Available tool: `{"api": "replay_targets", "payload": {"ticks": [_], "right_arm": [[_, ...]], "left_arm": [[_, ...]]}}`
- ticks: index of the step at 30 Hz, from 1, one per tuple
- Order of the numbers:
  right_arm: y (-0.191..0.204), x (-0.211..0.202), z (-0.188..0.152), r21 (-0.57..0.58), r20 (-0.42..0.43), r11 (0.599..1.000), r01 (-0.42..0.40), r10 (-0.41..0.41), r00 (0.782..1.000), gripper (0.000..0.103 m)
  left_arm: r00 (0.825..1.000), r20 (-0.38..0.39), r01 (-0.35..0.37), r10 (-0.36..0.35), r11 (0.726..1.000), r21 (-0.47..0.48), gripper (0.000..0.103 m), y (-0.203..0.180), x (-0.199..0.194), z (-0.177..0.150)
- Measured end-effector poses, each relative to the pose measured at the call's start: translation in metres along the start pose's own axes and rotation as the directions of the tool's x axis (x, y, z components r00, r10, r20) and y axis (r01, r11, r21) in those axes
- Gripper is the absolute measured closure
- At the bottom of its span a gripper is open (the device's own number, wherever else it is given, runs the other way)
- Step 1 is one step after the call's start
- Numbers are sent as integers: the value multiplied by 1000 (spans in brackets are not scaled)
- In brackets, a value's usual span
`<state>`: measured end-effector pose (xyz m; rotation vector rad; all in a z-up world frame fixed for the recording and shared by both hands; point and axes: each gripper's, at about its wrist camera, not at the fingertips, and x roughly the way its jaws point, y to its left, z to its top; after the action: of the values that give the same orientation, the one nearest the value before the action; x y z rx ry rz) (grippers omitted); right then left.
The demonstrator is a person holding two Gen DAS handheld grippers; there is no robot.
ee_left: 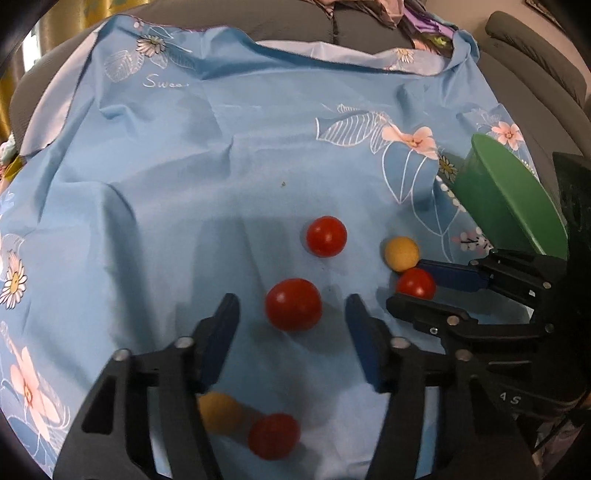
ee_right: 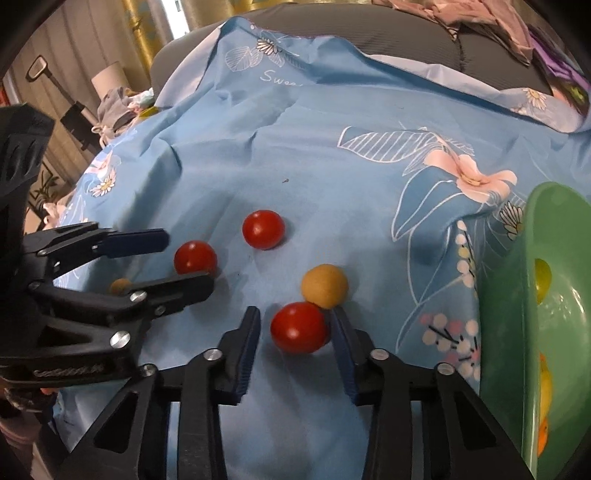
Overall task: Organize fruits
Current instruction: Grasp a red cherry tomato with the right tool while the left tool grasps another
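Several red tomatoes and yellow balls lie on a blue flowered cloth [ee_left: 184, 184]. My left gripper [ee_left: 291, 308] straddles a red tomato [ee_left: 293, 309], its jaws open with cloth showing on both sides of the fruit. The right wrist view shows this gripper [ee_right: 177, 260] around that tomato [ee_right: 195, 256]. My right gripper [ee_right: 295, 314] brackets another red tomato [ee_right: 299, 328]. A slim gap remains at its left pad, and the right pad sits very close. A yellow ball [ee_right: 324, 286] touches that tomato from behind. Another red tomato [ee_left: 326, 236] lies free beyond both grippers.
A green bowl [ee_right: 502, 332] stands at the right edge of the cloth, with yellow and orange fruit inside. A yellow ball [ee_left: 218, 411] and a red tomato [ee_left: 273, 435] lie under my left gripper's body. Grey sofa cushions [ee_left: 369, 29] and clothing sit behind the cloth.
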<state>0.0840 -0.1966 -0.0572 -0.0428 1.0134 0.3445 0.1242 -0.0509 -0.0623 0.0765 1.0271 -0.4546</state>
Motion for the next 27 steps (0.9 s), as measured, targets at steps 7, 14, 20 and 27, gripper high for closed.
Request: {"api": "replay_targets", "payload": {"ticks": [7,14,20,27], "right_arm": [[-2,2,0,-14,2,1000,3,-3,1000,70],[-3,0,-1,-14,9,1000,-4,5,1000,71],[1,-21,-4,-11,57,1000,-20,21,998,71],[-1,-60,-12,9,144,999,-46,45,989,70]], "left_arm": [[1000,-19,-18,18,1000,9,69,0,11,3],[999,-23,-27,27,999,19,71,-6,11,4],[1000,11,-29,28,999,40,71,-19,-7,3],[998,65,-27,22,997,77,71,-43,-37,2]]}}
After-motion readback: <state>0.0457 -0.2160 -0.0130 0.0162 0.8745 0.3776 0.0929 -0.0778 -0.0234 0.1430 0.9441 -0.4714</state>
